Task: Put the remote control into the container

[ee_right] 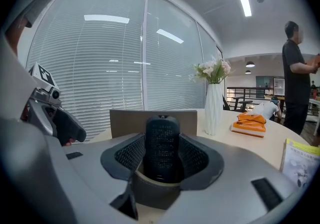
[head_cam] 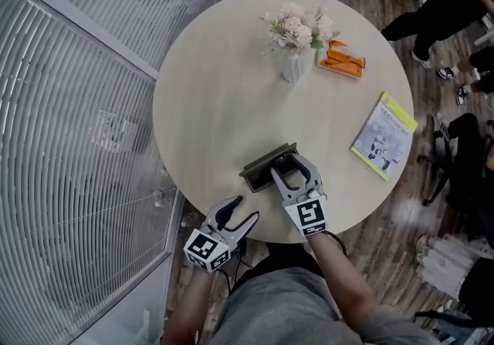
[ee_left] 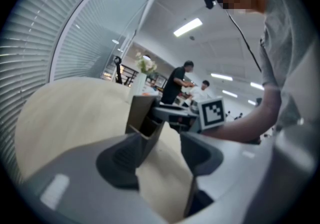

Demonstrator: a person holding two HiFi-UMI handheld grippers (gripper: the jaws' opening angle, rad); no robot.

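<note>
Right tongs (head_cam: 293, 174) clamp the remote control (ee_right: 162, 148) upright at the container (head_cam: 261, 166) on the worktop (head_cam: 224, 89); lowering and release remain, it seems. Left tongs (head_cam: 241, 212) gape, empty.

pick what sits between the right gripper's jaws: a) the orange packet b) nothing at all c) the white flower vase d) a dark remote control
D: the right gripper view shows the dark remote control standing upright between the pads of the right gripper, which close on its sides, with the container just behind it.
</note>
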